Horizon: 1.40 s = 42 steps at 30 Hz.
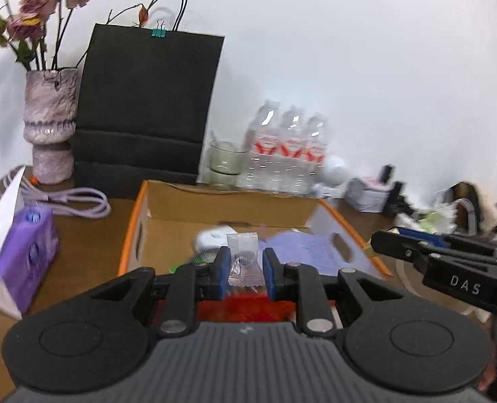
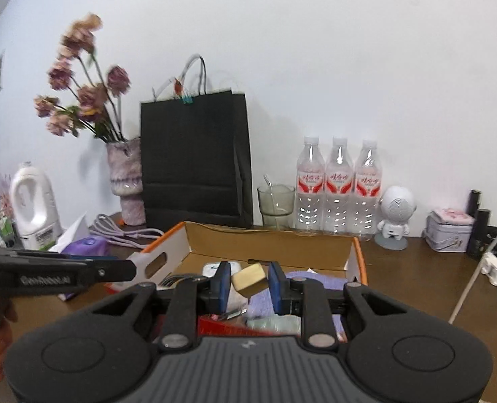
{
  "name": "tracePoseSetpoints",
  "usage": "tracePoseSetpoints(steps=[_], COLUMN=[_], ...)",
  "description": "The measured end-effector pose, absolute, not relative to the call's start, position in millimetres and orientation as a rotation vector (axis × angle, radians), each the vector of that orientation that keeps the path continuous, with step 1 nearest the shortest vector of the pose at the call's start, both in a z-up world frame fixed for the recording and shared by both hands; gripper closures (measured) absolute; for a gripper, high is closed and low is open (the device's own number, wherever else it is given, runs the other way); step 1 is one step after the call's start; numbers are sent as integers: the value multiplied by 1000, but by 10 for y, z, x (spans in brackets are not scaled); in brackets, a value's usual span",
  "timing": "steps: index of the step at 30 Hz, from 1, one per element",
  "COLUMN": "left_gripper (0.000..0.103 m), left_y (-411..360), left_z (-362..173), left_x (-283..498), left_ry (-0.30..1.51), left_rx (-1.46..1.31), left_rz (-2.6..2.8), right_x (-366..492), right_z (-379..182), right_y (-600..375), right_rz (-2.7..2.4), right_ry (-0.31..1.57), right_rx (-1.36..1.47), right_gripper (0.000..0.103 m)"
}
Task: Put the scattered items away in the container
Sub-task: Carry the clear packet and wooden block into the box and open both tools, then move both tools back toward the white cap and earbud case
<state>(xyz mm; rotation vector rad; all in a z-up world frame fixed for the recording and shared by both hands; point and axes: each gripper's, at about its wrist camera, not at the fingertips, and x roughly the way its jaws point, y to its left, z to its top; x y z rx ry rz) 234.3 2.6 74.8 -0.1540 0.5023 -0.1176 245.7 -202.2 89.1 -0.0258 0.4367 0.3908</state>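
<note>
A small clear sachet (image 1: 243, 258) with a dark round piece inside is pinched upright between the blue pads of the left gripper (image 1: 246, 265), above the near end of the cardboard box (image 1: 215, 211). A pale yellow block (image 2: 249, 278), tilted on one corner, is clamped between the pads of the right gripper (image 2: 249, 282), also over the near end of the box; both sets of jaws are drawn narrow around what is held. The box, open-topped with orange edging and cut-out handles in its side walls, is set near the middle of the bench (image 2: 416, 268). A purple cloth (image 1: 302, 252), a white object (image 1: 211, 236) and a fork (image 2: 174, 280) are seen lying inside it; other contents are blurred. Just behind the box, along the back edge of the bench, a black paper bag (image 2: 194, 161) with a teal clip stands upright, with a vase of dried flowers (image 2: 127, 181) to its left and a glass (image 2: 276, 206) to its right. Three water bottles (image 2: 339, 188) are lined up beside the glass, followed by a white figurine (image 2: 394, 215) and a small tin (image 2: 450, 231). Toward the left edge, a purple tissue pack (image 1: 16, 252), a coiled lilac cable (image 1: 77, 201) and a white jug (image 2: 33, 201) are found
</note>
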Motion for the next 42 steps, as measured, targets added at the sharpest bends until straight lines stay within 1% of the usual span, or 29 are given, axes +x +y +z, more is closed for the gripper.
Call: tracePoseSetpoints(steps=[4, 9, 10, 12, 13, 14, 15, 16, 17, 18, 20, 25, 29, 36, 42], left_gripper=[82, 81, 81, 74, 56, 32, 21, 8, 4, 1, 0, 0, 0, 0, 0], left_y=[58, 129, 148, 172, 179, 181, 185, 185, 180, 176, 167, 179, 167, 147, 94], left_z=[639, 434, 400, 344, 325, 312, 305, 302, 304, 308, 312, 335, 437, 566, 290], left_x=[2793, 3129, 3158, 3188, 3199, 3202, 3203, 3199, 3192, 3188, 3174, 3087, 2889, 2222, 1584], left_ry=[584, 654, 662, 673, 677, 681, 683, 683, 680, 679, 687, 703, 671, 571, 575], left_rx=[-112, -113, -123, -139, -141, -142, -143, -139, -129, -118, -107, -128, -116, -67, -7], left_rz=[-42, 0, -5, -3, 2, 12, 24, 33, 38, 39, 31, 17, 5, -30, -80], right_x=[2972, 3312, 3354, 3410, 3431, 3439, 3439, 3440, 3430, 3418, 3414, 3332, 3168, 2581, 1924], right_z=[731, 414, 356, 261, 228, 209, 201, 198, 201, 209, 226, 269, 354, 484, 241], right_y=[-1858, -1727, -1724, -1734, -1745, -1755, -1765, -1772, -1775, -1775, -1769, -1760, -1796, -2027, -2189], right_rz=[348, 294, 286, 274, 272, 272, 273, 273, 271, 271, 273, 270, 281, 320, 320], right_ry=[551, 646, 663, 689, 700, 710, 716, 717, 712, 711, 725, 728, 700, 613, 585], right_rx=[-62, -74, -64, -46, -35, -25, -18, -17, -22, -29, -35, -48, -44, -4, -48], right_gripper=[80, 80, 80, 79, 66, 54, 27, 9, 5, 4, 0, 0, 0, 0, 0])
